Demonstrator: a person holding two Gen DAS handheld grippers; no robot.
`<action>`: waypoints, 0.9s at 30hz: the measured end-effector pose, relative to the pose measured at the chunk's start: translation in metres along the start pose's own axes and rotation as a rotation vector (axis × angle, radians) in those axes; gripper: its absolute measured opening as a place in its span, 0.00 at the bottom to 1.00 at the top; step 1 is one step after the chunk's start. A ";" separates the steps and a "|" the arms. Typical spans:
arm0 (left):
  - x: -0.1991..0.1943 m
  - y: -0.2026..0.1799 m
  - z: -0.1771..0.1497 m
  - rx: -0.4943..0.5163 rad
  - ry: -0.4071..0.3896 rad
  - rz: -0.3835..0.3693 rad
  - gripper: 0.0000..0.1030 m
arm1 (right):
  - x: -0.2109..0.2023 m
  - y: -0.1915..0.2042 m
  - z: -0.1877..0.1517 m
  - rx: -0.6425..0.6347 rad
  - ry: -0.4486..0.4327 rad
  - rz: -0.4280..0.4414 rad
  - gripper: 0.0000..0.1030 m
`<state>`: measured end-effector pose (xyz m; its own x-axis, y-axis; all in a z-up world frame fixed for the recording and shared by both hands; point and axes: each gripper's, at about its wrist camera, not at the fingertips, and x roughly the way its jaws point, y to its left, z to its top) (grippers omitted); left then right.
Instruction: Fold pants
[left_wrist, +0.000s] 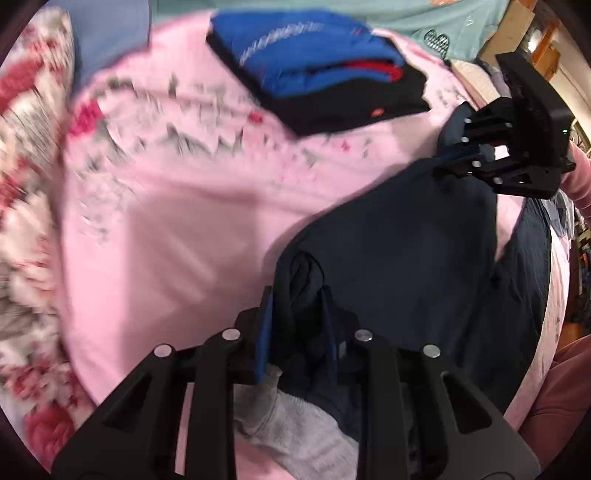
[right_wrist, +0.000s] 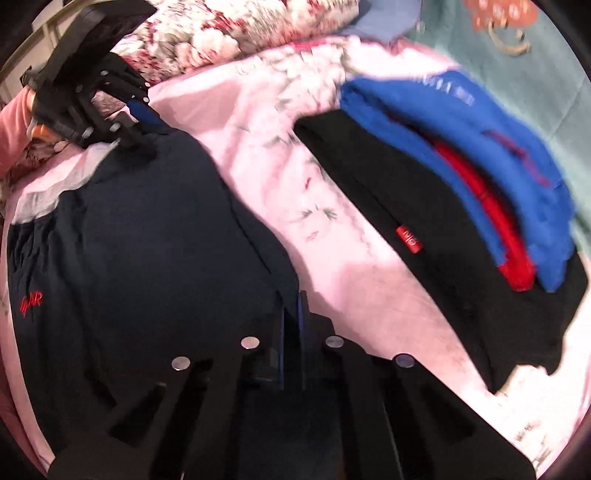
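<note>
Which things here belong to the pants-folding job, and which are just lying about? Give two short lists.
Belong to the job:
navy pants
left hand-held gripper, shut on the pants
right hand-held gripper, shut on the pants

Lying about:
stack of folded clothes
floral quilt
pink sheet
grey garment

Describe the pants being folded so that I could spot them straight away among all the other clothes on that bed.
On the pink floral bedspread, look away from the folded stack of blue, red and black clothes to the wide dark garment spread flat. Those are the navy pants, pinched by the left gripper and the right gripper. Only they carry small red embroidered lettering.
</note>
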<state>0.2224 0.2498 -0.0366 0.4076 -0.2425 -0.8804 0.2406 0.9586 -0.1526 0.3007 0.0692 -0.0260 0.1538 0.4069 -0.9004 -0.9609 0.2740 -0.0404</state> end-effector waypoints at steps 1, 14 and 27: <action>-0.011 -0.009 -0.004 0.026 -0.025 0.014 0.23 | -0.019 0.007 -0.004 0.004 -0.032 -0.017 0.05; -0.109 -0.156 -0.145 0.290 -0.181 0.131 0.21 | -0.116 0.202 -0.109 -0.222 -0.175 -0.135 0.05; -0.108 -0.133 -0.201 0.009 -0.276 0.190 0.64 | -0.094 0.229 -0.138 -0.106 -0.223 -0.089 0.18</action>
<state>-0.0306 0.1781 -0.0113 0.6693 -0.0917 -0.7373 0.1444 0.9895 0.0080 0.0341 -0.0266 -0.0102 0.2748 0.5706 -0.7739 -0.9582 0.2294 -0.1711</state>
